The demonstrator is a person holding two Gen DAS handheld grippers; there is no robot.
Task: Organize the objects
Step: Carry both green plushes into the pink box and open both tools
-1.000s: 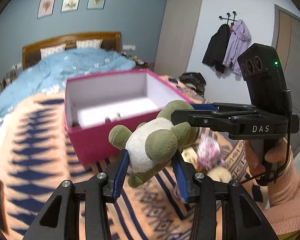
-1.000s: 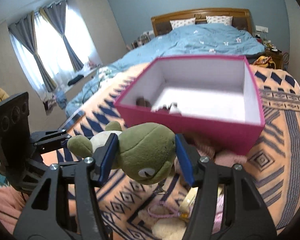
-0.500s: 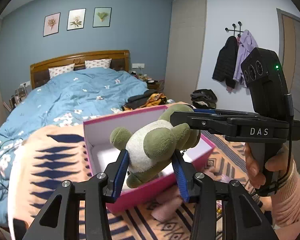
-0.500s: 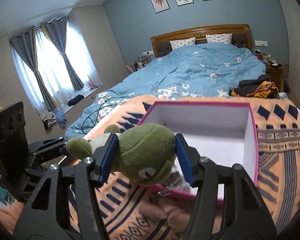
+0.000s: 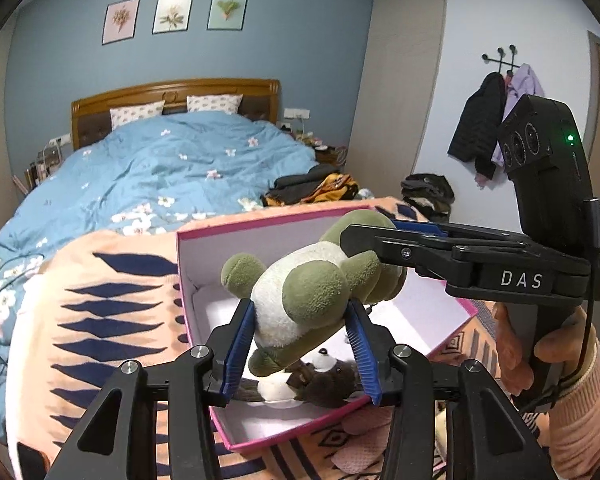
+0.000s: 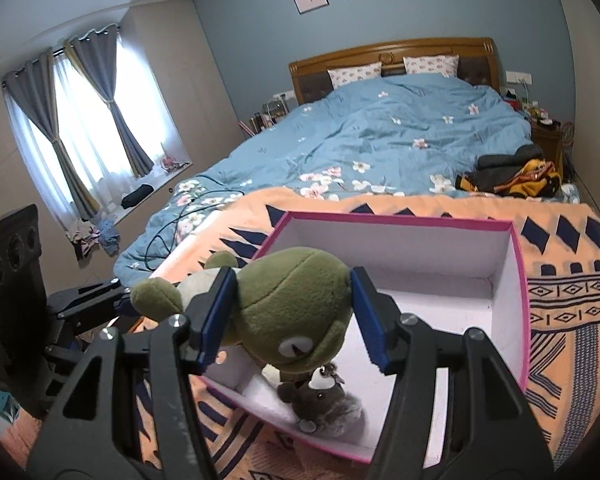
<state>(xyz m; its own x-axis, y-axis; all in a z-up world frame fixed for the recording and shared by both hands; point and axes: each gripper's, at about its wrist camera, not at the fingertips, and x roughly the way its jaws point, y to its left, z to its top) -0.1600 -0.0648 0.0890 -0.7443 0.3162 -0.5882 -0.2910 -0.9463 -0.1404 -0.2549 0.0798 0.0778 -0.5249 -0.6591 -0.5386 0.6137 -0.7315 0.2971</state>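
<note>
A green and white plush toy (image 5: 300,292) hangs over the near part of an open pink box (image 5: 260,224). My left gripper (image 5: 300,320) has its blue pads against the toy's white belly, and its jaws are opening. My right gripper (image 6: 292,280) is shut on the toy's green head (image 6: 292,320); in the left wrist view the right gripper (image 5: 374,236) reaches in from the right. The left gripper (image 6: 120,300) shows at the left edge of the right wrist view. A dark grey plush animal (image 6: 324,404) lies inside the box (image 6: 400,220).
The box sits on an orange patterned blanket (image 5: 112,320) at the foot of a bed with a blue floral duvet (image 5: 172,168). Dark and yellow clothes (image 6: 512,176) lie at the duvet's right edge. Pink soft things (image 5: 356,452) lie by the box's near corner. A hand (image 5: 516,344) grips the right handle.
Both grippers have carried the plush toy up and forward, from in front of the box to above its near part. The dark plush animal inside has come into view.
</note>
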